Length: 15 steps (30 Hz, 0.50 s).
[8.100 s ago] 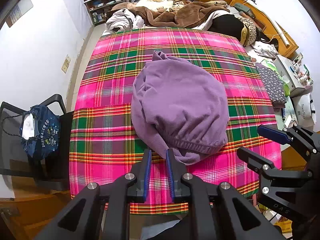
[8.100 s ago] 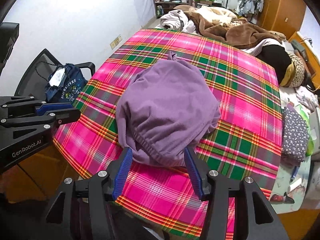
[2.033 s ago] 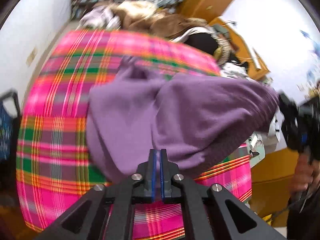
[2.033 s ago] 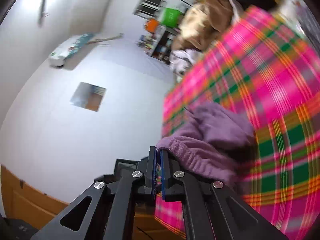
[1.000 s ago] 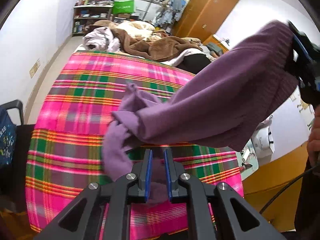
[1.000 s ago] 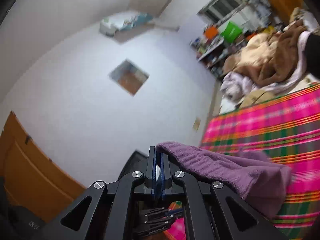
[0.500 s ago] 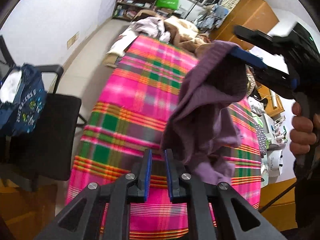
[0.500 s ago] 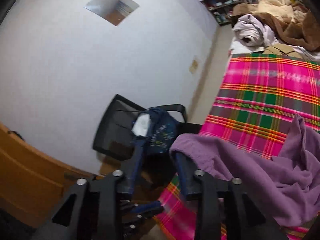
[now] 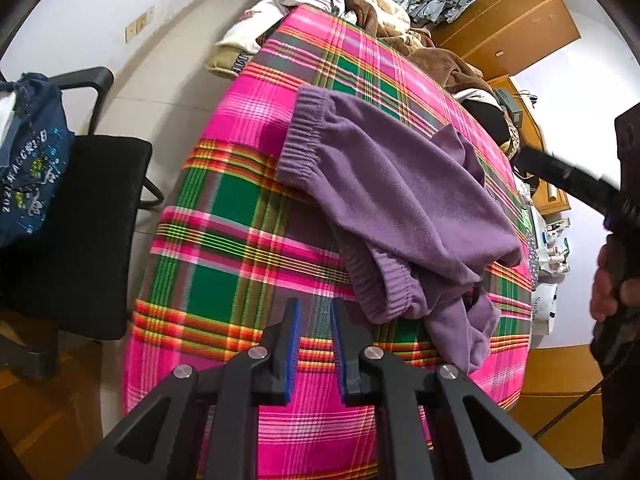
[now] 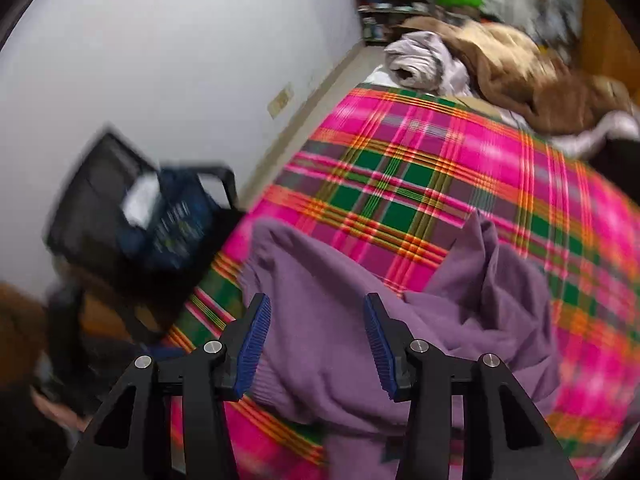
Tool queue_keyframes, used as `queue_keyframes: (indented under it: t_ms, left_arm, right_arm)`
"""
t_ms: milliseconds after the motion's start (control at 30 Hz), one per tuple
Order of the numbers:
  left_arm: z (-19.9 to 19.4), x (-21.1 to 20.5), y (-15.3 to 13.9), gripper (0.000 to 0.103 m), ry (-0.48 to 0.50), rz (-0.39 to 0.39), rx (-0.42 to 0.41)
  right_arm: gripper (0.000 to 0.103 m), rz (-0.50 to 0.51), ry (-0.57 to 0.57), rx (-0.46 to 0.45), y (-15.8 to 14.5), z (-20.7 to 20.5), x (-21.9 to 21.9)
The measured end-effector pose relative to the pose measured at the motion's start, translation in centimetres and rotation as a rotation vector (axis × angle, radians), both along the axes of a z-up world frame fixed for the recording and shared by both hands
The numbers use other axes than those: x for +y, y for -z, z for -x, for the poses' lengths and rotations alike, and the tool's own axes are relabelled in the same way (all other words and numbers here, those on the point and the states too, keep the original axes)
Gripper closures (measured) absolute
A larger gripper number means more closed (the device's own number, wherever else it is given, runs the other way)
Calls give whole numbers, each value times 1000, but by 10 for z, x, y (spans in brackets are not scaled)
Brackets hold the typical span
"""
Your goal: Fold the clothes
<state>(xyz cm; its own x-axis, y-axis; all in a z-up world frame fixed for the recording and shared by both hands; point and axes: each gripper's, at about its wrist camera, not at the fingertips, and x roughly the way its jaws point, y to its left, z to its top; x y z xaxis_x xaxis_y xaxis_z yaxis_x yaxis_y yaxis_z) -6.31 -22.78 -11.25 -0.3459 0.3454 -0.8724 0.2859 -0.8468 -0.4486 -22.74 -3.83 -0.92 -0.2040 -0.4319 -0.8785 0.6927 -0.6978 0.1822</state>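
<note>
A purple knit sweater [image 9: 400, 200] lies crumpled on the pink and green plaid blanket [image 9: 240, 240], with its ribbed hem toward the left edge. My left gripper [image 9: 314, 320] hovers over bare plaid just in front of the sweater. A narrow gap shows between its blue pads and nothing is in it. In the right wrist view my right gripper [image 10: 316, 336] hangs over the sweater [image 10: 340, 320]. Its jaws are opening wide, the fabric lies below and between them, and the pads do not press it. A hand [image 9: 612, 292] holds that gripper at the right edge.
A black chair [image 9: 80, 220] with a dark blue bag [image 9: 28, 168] stands left of the bed. Brown blankets and clothes [image 10: 520, 72] are heaped at the far end. A wooden wardrobe [image 9: 512, 20] and a cluttered desk stand to the right.
The right gripper has opened and let go of the sweater's hem. The sweater, hanging in the air before, now lies on the blanket. Both grippers have come down toward the bed.
</note>
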Motion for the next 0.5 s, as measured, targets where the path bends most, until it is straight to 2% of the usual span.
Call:
queue_keyframes:
  t_ms: [100,233,367,500]
  left_arm:
    - [-4,-3,5,89,-11,-17,-8]
    - [-16,-12,13,89,-58,-29,-30]
    - [-33,-22,17,89,-119,-36,-45]
    - [-43,-30,19,89,-166,-44,-49]
  right_arm:
    - [53,-108,-162,95,19,-13,-32]
    - [53,-188,-348,133,49,-31,-74]
    - [53,-254,-470,108,85,-45,-96]
    - [53,-303,-519,81,108,-53,-99]
